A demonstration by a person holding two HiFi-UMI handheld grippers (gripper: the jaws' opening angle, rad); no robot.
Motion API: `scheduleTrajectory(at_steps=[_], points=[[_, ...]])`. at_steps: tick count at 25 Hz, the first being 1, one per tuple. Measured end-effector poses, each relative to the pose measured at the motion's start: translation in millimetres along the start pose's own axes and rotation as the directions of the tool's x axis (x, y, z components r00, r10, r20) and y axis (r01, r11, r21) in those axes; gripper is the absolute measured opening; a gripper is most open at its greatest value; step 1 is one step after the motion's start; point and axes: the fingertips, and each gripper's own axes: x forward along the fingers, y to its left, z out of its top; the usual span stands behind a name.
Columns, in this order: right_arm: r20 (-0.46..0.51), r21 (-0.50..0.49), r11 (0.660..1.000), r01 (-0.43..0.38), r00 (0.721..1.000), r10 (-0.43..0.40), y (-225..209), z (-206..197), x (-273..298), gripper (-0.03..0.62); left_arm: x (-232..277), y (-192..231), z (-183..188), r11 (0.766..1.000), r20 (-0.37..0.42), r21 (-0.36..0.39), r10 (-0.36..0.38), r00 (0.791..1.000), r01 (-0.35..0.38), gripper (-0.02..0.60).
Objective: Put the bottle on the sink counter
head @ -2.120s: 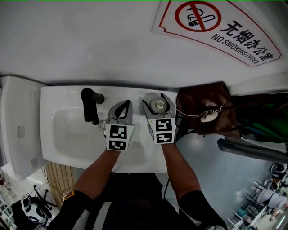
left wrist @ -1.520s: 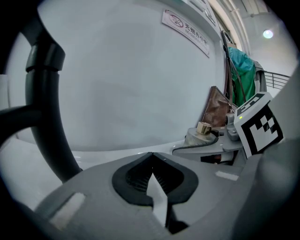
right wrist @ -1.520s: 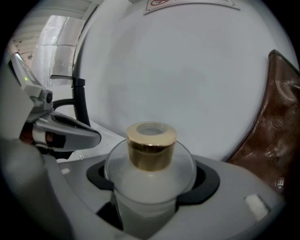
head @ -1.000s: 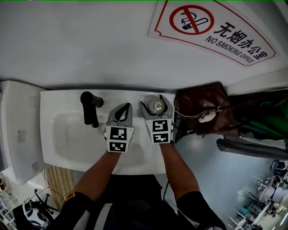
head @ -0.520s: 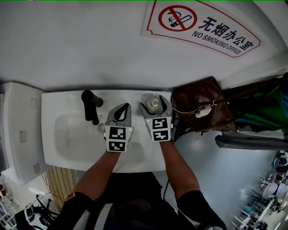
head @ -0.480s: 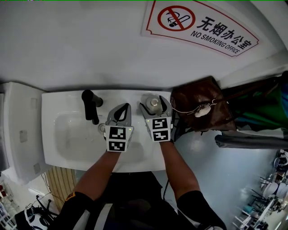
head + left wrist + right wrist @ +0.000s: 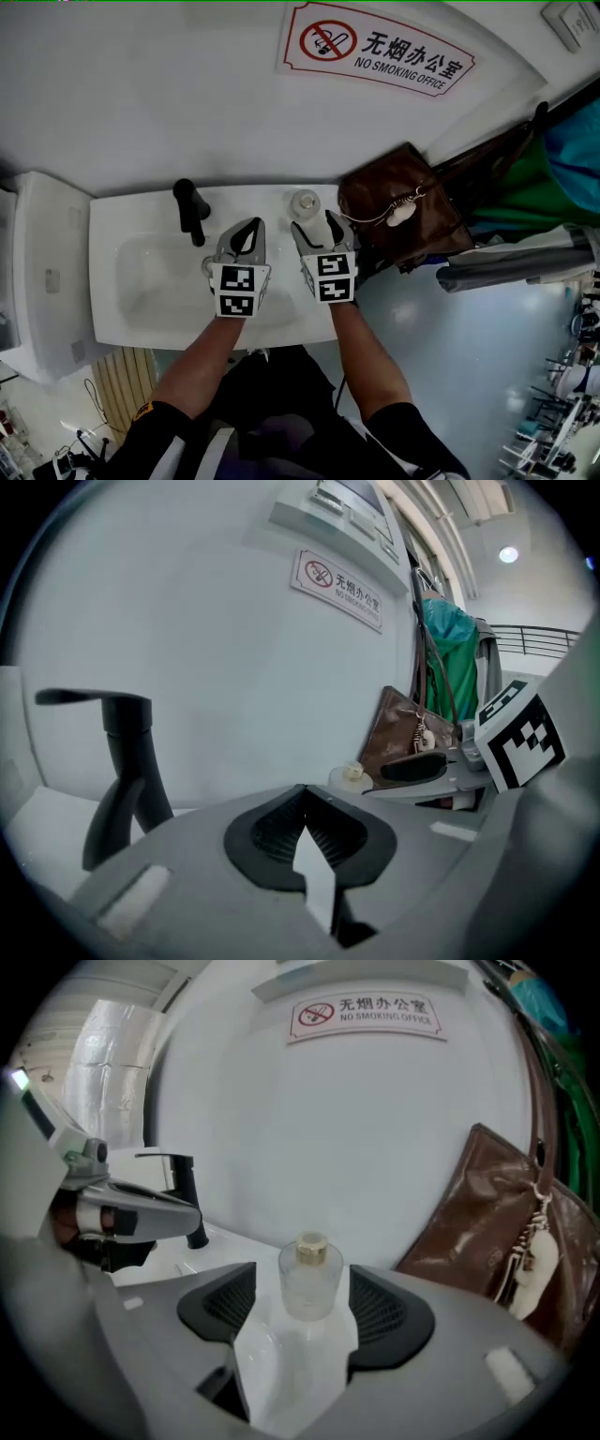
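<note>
A small clear glass bottle (image 7: 305,203) with a pale cap stands upright on the back rim of the white sink counter (image 7: 253,194), between the tap and the bag. My right gripper (image 7: 316,223) is open just in front of it; its jaws have just been closing a little, with nothing pressed between them. In the right gripper view the bottle (image 7: 311,1283) stands free beyond the pads (image 7: 380,1309). My left gripper (image 7: 255,225) hangs over the basin, shut and empty. The left gripper view shows the bottle (image 7: 352,773) far off to the right.
A black tap (image 7: 190,211) rises at the basin's back left. A brown leather bag (image 7: 398,220) with a pale charm sits right of the bottle, against the wall. A no-smoking sign (image 7: 375,49) hangs above. A white fixture (image 7: 37,272) adjoins the sink's left side.
The right gripper's jaws stood around the bottle earlier; both grippers have since drawn back toward me and risen. The bottle stays standing on the counter, ahead of the right fingertips.
</note>
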Motion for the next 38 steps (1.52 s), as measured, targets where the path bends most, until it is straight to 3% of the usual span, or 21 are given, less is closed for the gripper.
scheduleTrajectory(at_steps=[7,16,20,31,38], points=[[0.035,0.038,0.999,0.013,0.999,-0.015,31.2,-1.7,-58.3,0.169,-49.5,-14.0,-4.7,1.0,0.016,0.005,-0.023,1.0,0.023,0.002],[0.1,0.092,0.994,0.059,0.993,-0.068,66.4,10.8,-117.6,0.079,-110.2,-31.0,10.2,0.998,0.074,0.035,-0.061,0.995,0.059,0.002],[0.113,0.099,0.992,0.076,0.99,-0.087,76.0,13.6,-140.1,0.002,-131.2,-42.6,11.9,0.996,0.09,0.042,-0.085,0.992,0.082,0.002],[0.16,0.09,0.996,0.026,0.986,-0.04,98.1,23.2,-189.9,0.002,-170.9,-62.9,11.3,0.997,0.124,0.05,-0.066,0.99,0.06,0.002],[0.183,0.062,0.998,-0.03,0.983,0.018,105.8,9.2,-243.5,0.002,-211.9,-105.9,2.7,0.998,0.147,0.052,-0.048,0.988,0.04,0.002]])
